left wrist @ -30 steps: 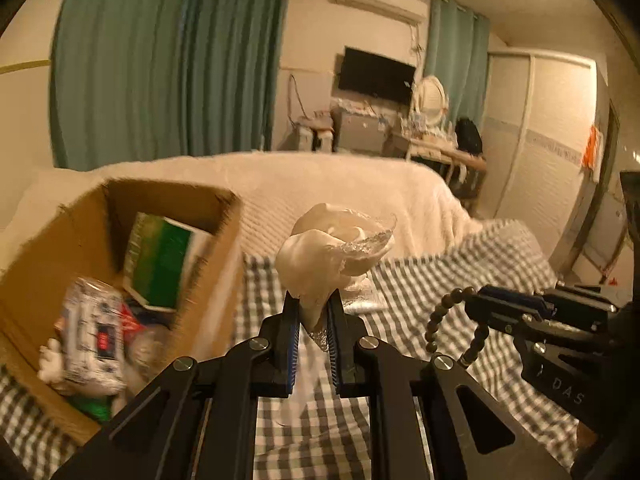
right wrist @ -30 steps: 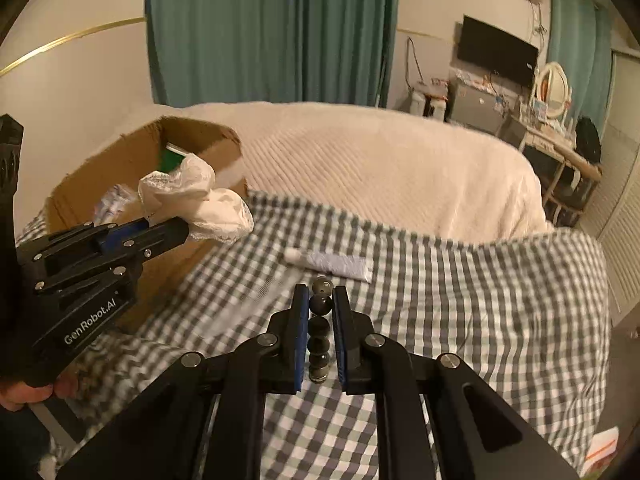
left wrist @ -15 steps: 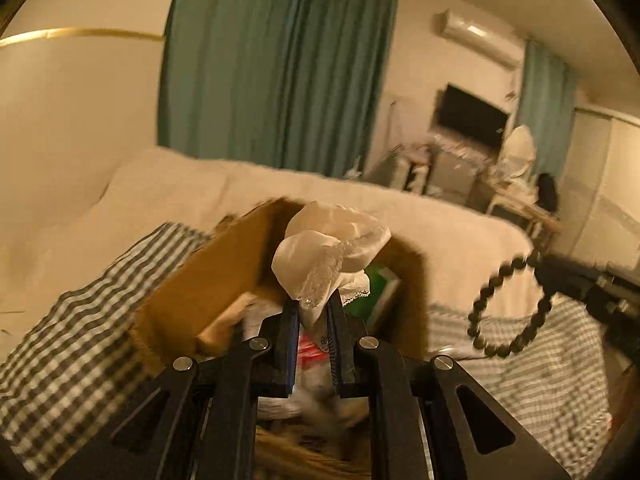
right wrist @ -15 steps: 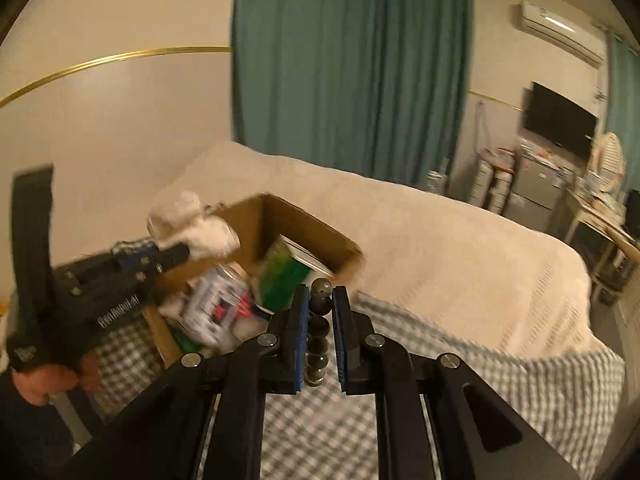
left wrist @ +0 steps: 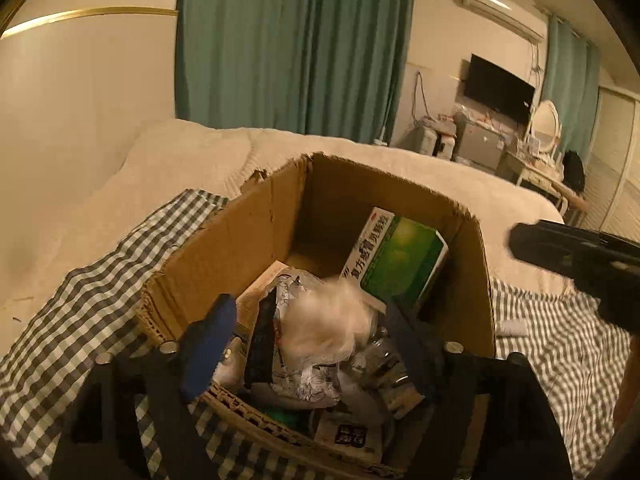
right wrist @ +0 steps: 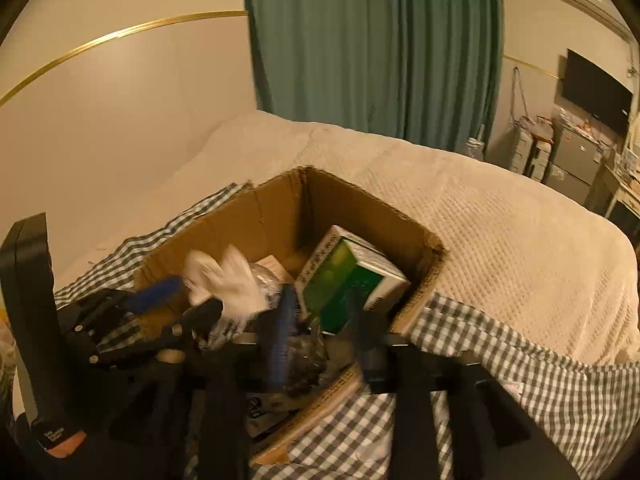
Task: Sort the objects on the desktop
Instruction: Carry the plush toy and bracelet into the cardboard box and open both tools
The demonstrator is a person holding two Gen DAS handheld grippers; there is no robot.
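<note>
the white cloth (left wrist: 326, 322) hangs blurred between the left gripper (left wrist: 304, 328) jaws, which have just been opening and now stand wide apart, free of it, over the cardboard box (left wrist: 224, 240). a second ago they were clamped on it. the right gripper (right wrist: 320, 320) jaws, at 3 o'clock of the left, have also just been opening; the beads they pinched earlier can't be made out in the blur. a green carton (left wrist: 396, 260) leans at 1 o'clock in the box.
</note>
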